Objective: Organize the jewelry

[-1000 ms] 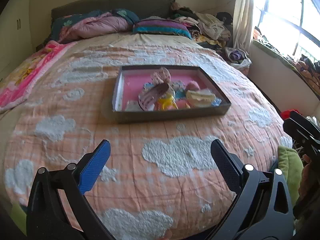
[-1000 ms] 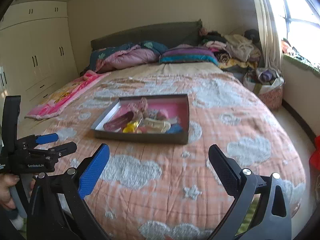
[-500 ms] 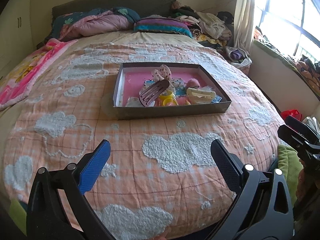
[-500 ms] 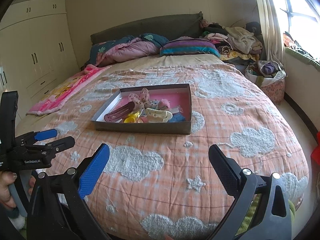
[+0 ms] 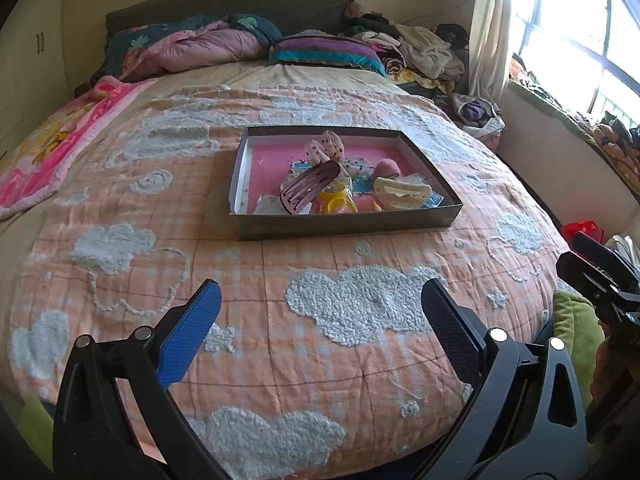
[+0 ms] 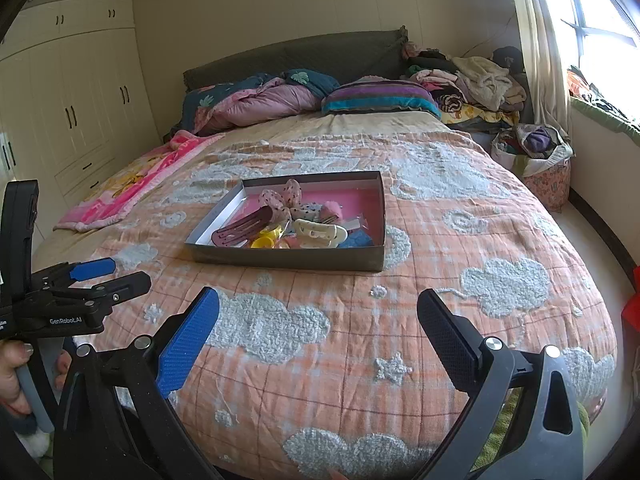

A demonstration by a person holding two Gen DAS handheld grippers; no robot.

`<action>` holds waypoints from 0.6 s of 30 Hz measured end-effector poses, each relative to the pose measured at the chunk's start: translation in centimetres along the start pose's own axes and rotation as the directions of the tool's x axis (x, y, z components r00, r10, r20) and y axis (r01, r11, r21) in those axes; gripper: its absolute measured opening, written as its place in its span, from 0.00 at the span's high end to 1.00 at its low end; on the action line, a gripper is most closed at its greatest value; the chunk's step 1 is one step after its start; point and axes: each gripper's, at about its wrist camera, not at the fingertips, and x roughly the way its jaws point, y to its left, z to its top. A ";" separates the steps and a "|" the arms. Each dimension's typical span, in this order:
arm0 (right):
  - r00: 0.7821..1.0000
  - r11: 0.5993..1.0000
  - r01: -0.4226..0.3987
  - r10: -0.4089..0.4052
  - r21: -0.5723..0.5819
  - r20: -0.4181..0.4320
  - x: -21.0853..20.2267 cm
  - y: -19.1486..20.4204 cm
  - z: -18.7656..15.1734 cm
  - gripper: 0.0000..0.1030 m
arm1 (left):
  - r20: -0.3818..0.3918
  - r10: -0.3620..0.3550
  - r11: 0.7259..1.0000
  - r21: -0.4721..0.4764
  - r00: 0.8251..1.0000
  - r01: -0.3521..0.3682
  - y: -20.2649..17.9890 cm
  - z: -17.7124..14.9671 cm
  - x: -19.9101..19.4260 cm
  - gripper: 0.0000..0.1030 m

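A wide bed fills both views, covered by a peach checked quilt (image 5: 280,340) with tufted white clouds and stars; a shallow grey box (image 5: 344,226) with a pink floor sits on the quilt at the centre of the left wrist view and just above centre in the right wrist view (image 6: 288,258); inside it lies a heap of hair accessories, among them a mauve claw clip (image 5: 310,192), a cream clip (image 5: 402,193), a yellow piece (image 5: 338,200) and a spotted pink bow (image 5: 326,148). Along the top of the frame a dark headboard (image 6: 296,56) backs rumpled bedding, a striped pillow (image 6: 380,98) and a pile of clothes (image 6: 476,80) toward the upper right; a pink blanket (image 5: 44,148) hangs at the left edge; cream wardrobes (image 6: 68,92) stand at upper left, a curtained window (image 6: 588,20) at upper right. The left gripper (image 5: 320,312) hovers at the lower frame above the quilt, fingers spread wide, holding nothing; the right gripper (image 6: 318,316) likewise gapes wide and empty, well short of the box.
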 end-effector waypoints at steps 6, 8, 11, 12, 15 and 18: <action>1.000 1.000 0.000 0.000 0.000 0.000 -0.1 0.0 0.0 0.04 | -0.001 0.001 1.000 0.000 1.000 -0.001 0.0 0.0 0.0 0.09; 1.000 1.000 -0.001 0.001 -0.001 0.001 -0.1 0.0 0.0 0.04 | -0.002 0.004 1.000 0.003 1.000 -0.004 0.0 0.0 -0.1 0.09; 1.000 1.000 -0.001 0.001 -0.002 0.001 -0.1 0.1 0.0 0.04 | -0.001 0.008 1.000 0.003 1.000 -0.008 -0.1 0.0 -0.3 0.09; 1.000 1.000 -0.001 0.001 -0.001 0.001 -0.1 0.0 0.0 0.04 | -0.002 0.008 1.000 0.003 1.000 -0.008 -0.1 0.0 -0.2 0.09; 1.000 1.000 -0.001 0.001 -0.002 0.003 -0.2 0.1 0.0 0.04 | -0.002 0.008 1.000 0.003 1.000 -0.008 -0.1 0.0 -0.2 0.09; 1.000 1.000 -0.001 0.001 -0.002 0.003 -0.2 0.1 0.0 0.04 | -0.003 0.007 1.000 0.003 1.000 -0.007 -0.1 0.0 -0.3 0.09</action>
